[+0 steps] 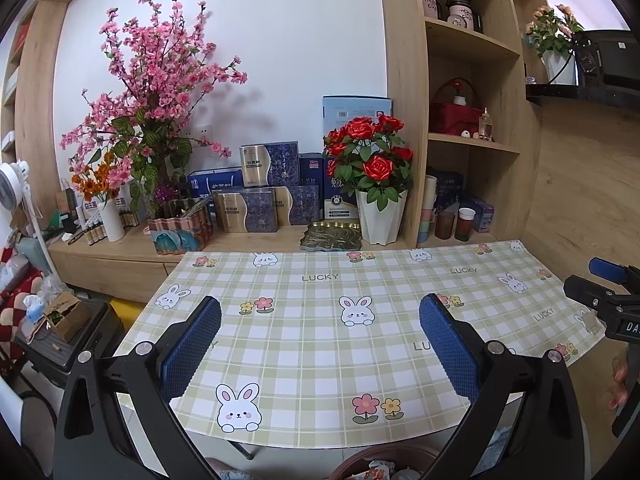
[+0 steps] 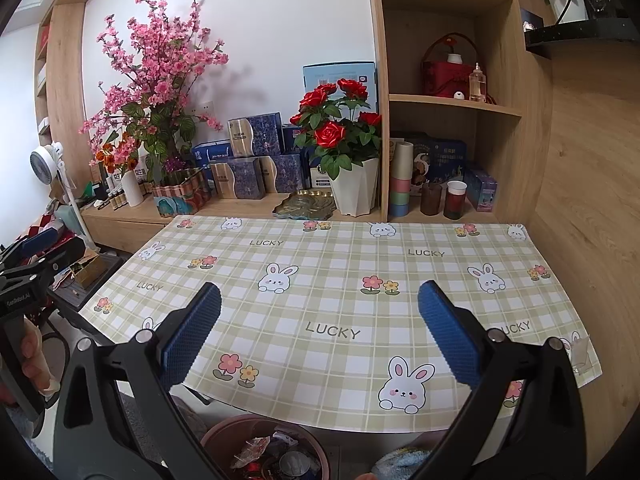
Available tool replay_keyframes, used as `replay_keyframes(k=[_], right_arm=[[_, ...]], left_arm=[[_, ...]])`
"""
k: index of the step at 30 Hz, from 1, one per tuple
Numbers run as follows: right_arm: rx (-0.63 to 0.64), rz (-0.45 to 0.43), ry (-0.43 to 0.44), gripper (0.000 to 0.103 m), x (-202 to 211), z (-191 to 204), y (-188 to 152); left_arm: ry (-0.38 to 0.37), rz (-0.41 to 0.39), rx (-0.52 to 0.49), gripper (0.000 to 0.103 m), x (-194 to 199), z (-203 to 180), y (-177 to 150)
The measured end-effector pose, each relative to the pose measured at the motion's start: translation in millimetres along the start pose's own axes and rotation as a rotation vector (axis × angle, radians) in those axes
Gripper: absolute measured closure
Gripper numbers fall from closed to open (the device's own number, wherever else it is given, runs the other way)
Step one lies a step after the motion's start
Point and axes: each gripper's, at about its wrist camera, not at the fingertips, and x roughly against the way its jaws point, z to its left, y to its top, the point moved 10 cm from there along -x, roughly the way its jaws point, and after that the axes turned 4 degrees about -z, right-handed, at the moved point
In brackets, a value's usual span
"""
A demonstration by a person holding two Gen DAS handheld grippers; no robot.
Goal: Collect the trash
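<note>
I hold my left gripper (image 1: 320, 344) above the near edge of the table, its blue-padded fingers (image 1: 192, 344) spread wide with nothing between them. My right gripper (image 2: 320, 336) hangs beside it over the same checked tablecloth (image 2: 332, 280), its jaws equally wide apart and holding nothing. The cloth, printed with bunnies, flowers and the word LUCKY, shows no loose wrappers on it from either wrist view. The trash I can see lies in a brown round bin (image 2: 264, 448) on the floor just below the table's near edge: crumpled wrappers (image 2: 252, 450) and a silvery round lid sit inside it. Beyond the table's far edge, a pot of red roses (image 2: 340, 132) stands on the wooden counter beside a greenish decorative tray (image 2: 304, 204), with stacked blue gift boxes (image 2: 256, 160) and a pink blossom arrangement (image 2: 160, 80) further left.
</note>
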Motion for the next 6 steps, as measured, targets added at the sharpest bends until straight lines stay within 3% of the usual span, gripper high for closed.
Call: replay_keyframes(k=[6], right_arm=[[0.002, 0.001, 0.000, 0.006, -0.2, -0.1, -0.1]], left_arm=[[0.010, -0.001, -0.007, 0.006, -0.9, 2.0, -0.7]])
